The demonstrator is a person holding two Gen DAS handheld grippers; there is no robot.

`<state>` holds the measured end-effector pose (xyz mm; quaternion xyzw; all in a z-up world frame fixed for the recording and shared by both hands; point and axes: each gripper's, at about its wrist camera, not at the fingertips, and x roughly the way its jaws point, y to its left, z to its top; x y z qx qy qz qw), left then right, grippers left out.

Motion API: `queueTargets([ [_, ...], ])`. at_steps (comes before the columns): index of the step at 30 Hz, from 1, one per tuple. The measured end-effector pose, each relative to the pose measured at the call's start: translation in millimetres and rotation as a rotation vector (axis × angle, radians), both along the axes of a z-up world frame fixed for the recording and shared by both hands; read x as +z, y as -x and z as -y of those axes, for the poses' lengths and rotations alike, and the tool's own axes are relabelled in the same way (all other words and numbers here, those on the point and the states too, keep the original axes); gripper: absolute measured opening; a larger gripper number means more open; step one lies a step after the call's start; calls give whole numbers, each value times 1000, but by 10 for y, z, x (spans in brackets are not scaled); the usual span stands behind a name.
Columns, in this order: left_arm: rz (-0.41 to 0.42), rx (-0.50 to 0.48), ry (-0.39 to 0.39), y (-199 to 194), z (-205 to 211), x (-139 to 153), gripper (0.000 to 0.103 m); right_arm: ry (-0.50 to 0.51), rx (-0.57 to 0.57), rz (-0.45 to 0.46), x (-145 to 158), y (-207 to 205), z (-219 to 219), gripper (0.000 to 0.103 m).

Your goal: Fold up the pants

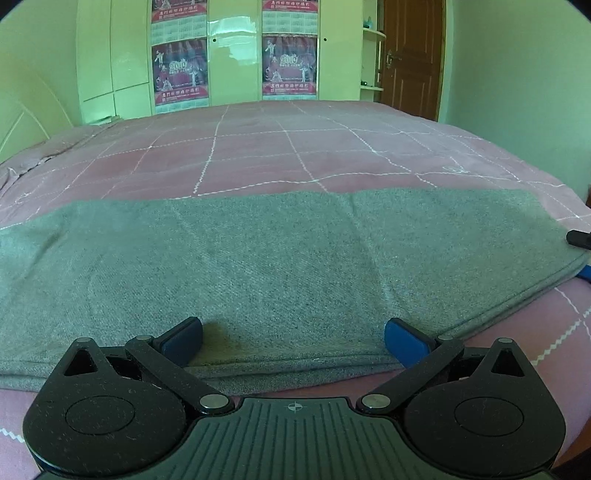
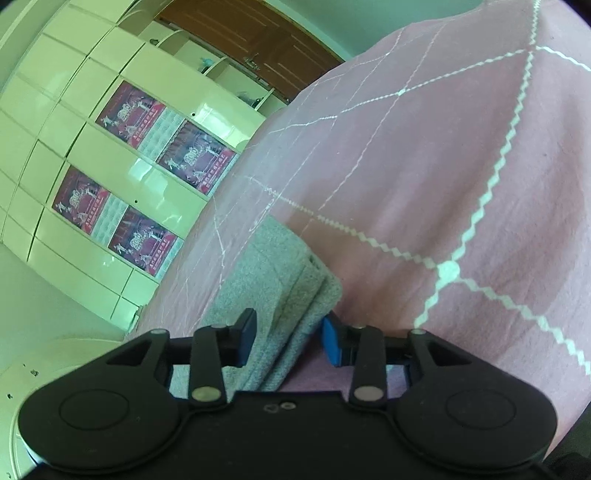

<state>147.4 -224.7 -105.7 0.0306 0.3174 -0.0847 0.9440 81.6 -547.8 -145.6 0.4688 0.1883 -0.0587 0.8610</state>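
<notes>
The left gripper (image 1: 293, 338) sat spread wide over the near edge of the grey pants (image 1: 280, 266), gripping nothing. The right gripper (image 2: 289, 341) straddled their folded end, unclenched. Beyond stretched the pink bedspread (image 1: 258, 147), then the wardrobe (image 1: 232, 55).

Dim greenish cast; wardrobe (image 1: 229, 33) glare; fisheye-warped edges.
</notes>
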Motion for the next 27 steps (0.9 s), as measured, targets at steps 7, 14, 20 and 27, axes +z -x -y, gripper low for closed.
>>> queueTargets([
  [7, -5, 19, -5, 13, 57, -25, 103, -30, -18, 10, -33, 26, 47, 25],
  [14, -16, 17, -31, -36, 104, 4, 103, -49, -64, 26, -74, 45, 43, 26],
  [20, -32, -7, 42, -90, -33, 65, 103, 57, -14, 77, 323, -39, -95, 11],
  [27, 77, 169, 127, -3, -1751, 361, 103, 293, 187, 151, 1102, -400, -1100, 10],
])
